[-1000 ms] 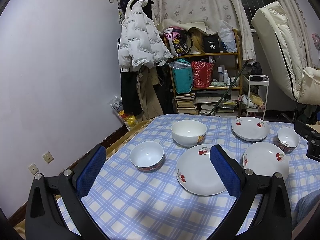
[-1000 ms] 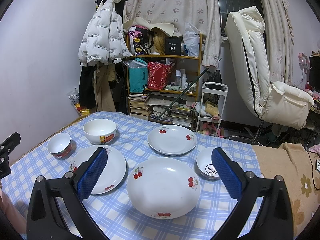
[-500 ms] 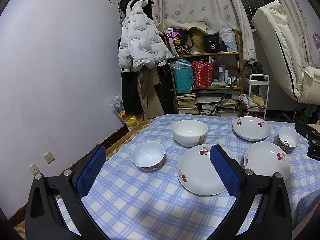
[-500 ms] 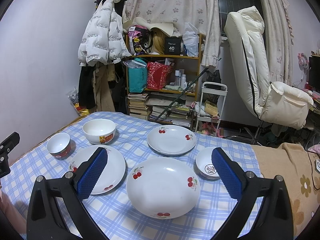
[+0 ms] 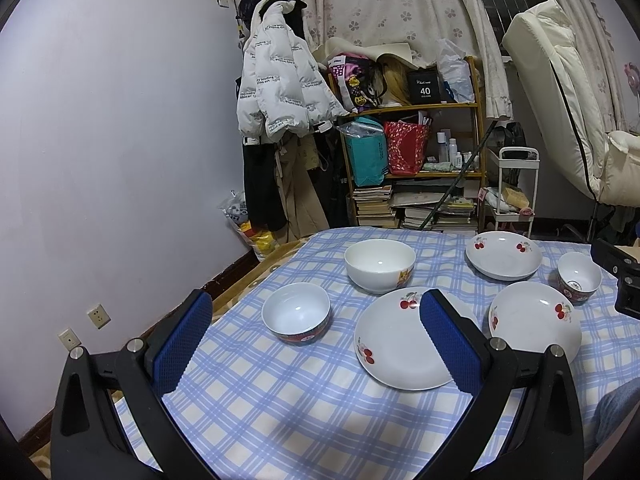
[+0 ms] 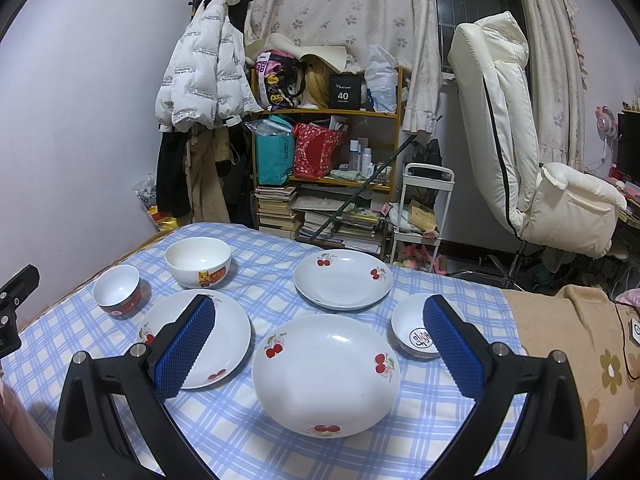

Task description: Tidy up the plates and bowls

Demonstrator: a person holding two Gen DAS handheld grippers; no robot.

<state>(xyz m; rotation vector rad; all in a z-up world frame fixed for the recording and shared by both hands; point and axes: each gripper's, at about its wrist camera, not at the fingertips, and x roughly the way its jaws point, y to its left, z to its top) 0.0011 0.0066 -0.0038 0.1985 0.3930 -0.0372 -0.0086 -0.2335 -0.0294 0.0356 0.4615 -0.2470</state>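
**Six dishes spread out, both grippers empty and wide open**

Nothing is stacked yet. All the crockery sits singly on the table under a blue-and-white checked tablecloth.

Left to right in the right wrist view: a small white bowl with a red patterned outside stands near the table's left edge. Behind it, toward the far edge, is a larger white bowl with a cartoon print. In front of that lies a flat white plate with cherry motifs, partly hidden by a blue pad. At the centre, nearest the front edge, sits a deep white cherry-print plate, with a second deep cherry plate behind it toward the far edge. Toward the right edge of the cloth stands a small white bowl with a black mark inside.

The left gripper hovers above the front-left part of the table, jaws spread wide and holding nothing. The right gripper hovers over the front centre, equally wide and empty, framing the near deep plate.

The risks ahead come from smooth glazed ceramic and thin rims. A pinch on a plate's edge may slip or tip it, and the cloth could drag and shift neighbouring dishes. Stacking a deep plate on the flat one would likely wobble. The two small bowls may match in size, though fisheye distortion makes that uncertain, so nesting them could jam.
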